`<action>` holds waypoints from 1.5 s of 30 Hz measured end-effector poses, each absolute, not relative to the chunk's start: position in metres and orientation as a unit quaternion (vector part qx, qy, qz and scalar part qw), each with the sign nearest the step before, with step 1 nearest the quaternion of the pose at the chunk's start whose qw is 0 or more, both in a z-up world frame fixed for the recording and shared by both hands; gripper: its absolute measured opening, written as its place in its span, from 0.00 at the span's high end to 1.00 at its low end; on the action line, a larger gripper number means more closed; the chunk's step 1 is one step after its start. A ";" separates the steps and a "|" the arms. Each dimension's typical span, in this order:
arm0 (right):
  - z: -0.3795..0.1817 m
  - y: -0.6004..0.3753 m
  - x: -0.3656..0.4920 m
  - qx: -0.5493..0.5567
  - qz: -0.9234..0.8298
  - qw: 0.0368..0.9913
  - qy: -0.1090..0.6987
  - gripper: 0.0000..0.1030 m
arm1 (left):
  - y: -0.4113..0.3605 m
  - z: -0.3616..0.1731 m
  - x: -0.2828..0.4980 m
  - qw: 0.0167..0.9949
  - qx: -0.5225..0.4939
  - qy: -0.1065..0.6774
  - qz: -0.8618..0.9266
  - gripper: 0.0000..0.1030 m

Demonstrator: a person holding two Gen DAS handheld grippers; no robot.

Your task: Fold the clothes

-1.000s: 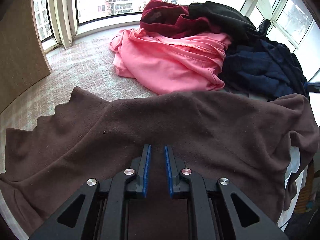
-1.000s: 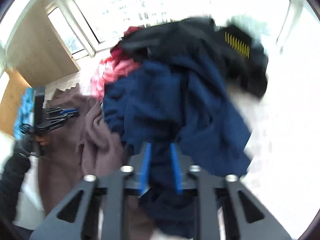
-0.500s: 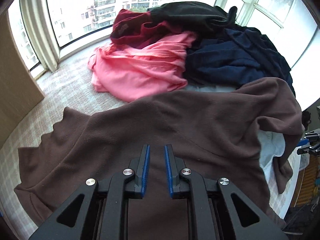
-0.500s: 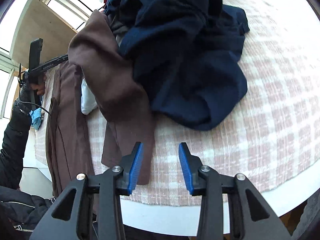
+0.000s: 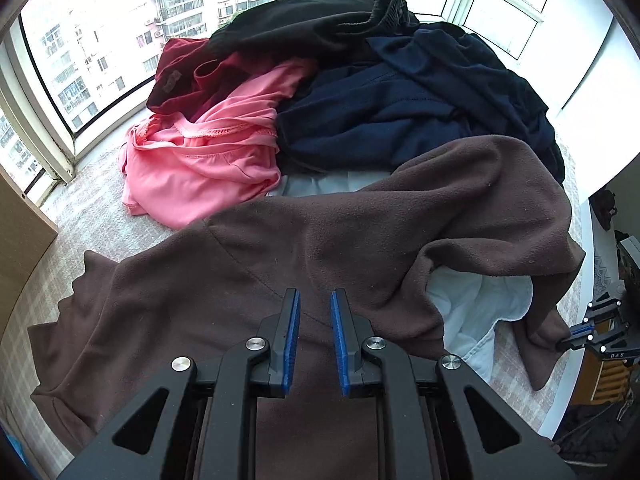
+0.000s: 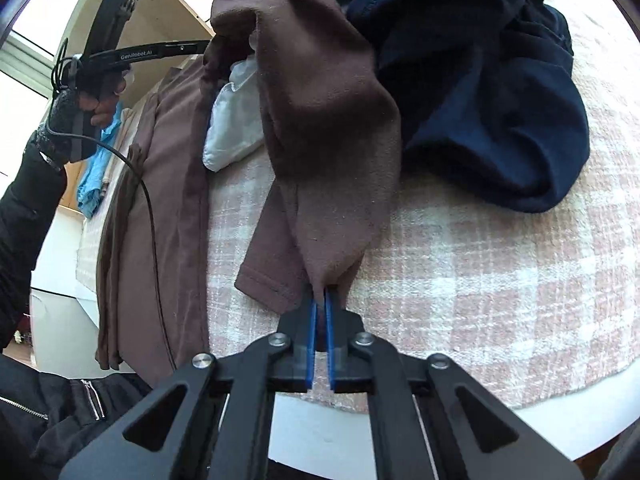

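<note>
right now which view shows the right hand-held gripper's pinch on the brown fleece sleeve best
The right wrist view: the right hand-held gripper is shut on the brown fleece sleeve at its tip. The left wrist view shows that pinch only small at the right edge.

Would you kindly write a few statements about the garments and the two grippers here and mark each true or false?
1. The right gripper is shut on the brown fleece garment's sleeve end. True.
2. The pink garment lies on top of the brown one. False: it lies beyond it, beside the navy garment.
3. A white garment shows under the brown sleeve. True.
4. The surface is bare wood. False: a pink-and-white checked cloth covers it.
</note>
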State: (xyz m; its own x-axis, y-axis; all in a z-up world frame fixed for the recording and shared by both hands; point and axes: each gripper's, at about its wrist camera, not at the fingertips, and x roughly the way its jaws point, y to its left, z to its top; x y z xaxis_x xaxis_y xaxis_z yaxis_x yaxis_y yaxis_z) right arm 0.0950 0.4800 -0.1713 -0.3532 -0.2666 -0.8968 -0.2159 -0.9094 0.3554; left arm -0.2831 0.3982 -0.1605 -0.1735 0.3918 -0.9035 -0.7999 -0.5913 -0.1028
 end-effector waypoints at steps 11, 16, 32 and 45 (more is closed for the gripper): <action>0.004 0.538 0.108 0.508 -0.845 -0.165 0.036 0.96 | 0.392 -0.177 -0.300 0.381 -0.518 0.186 0.743 0.85; -0.077 0.562 0.131 0.590 -0.792 -0.141 -0.069 0.92 | 0.403 -0.177 -0.295 0.389 -0.514 0.205 0.736 0.85; -0.155 0.646 0.178 0.463 -0.759 -0.140 -0.436 0.67 | 0.519 -0.126 -0.149 0.558 -0.424 0.347 0.623 0.79; -0.122 0.592 0.154 0.482 -0.774 0.017 -0.410 0.91 | 0.567 -0.131 -0.112 0.569 -0.393 0.397 0.604 0.71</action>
State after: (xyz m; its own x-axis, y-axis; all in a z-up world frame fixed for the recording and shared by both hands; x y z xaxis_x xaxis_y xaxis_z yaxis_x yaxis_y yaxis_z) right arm 0.1538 0.5921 -0.1217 -0.5343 -0.4220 -0.7324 -0.3698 -0.6625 0.6515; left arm -0.1122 0.5666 -0.1312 -0.0447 0.3754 -0.9258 -0.9987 -0.0381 0.0328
